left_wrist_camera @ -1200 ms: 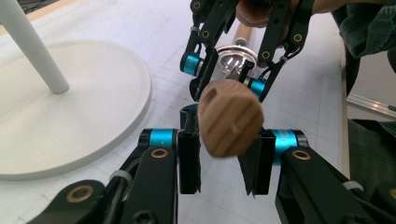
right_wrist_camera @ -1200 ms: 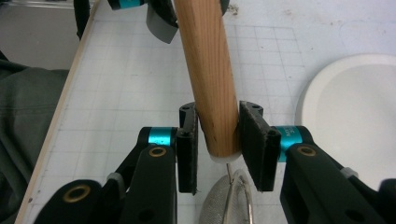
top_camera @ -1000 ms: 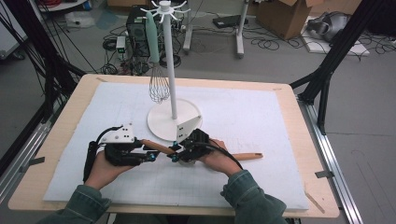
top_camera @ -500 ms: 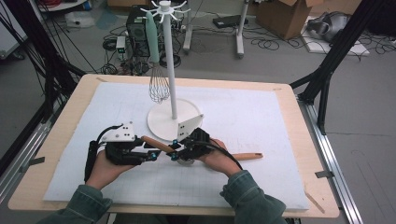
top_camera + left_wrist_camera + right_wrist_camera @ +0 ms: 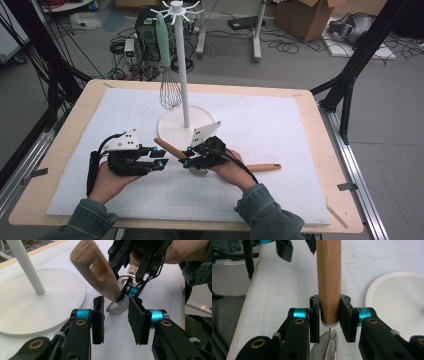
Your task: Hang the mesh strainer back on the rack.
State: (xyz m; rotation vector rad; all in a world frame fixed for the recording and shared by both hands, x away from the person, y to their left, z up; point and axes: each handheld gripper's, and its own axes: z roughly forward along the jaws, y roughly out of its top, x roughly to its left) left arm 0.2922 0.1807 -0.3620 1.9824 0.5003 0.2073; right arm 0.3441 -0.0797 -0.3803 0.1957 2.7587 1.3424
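My right gripper [image 5: 186,159] is shut on the wooden handle [image 5: 169,149] of a small mesh strainer, gripping it close to the metal ring [image 5: 198,171]. In the right gripper view the handle [image 5: 328,277] runs straight away between the pads, with the mesh [image 5: 322,352] just below them. The handle slants up to the left toward my left gripper [image 5: 159,164]. That left gripper [image 5: 116,300] is open, and the handle's flat end with its hanging hole [image 5: 97,272] sits just ahead of and above its jaws. The strainer ring [image 5: 117,308] lies beyond them.
A white utensil stand [image 5: 181,65] on a round base [image 5: 172,131] rises just behind the grippers. A whisk [image 5: 170,90] with a pale green handle hangs from it. Another wooden handle [image 5: 262,167] lies on the white mat [image 5: 280,130] right of the right hand.
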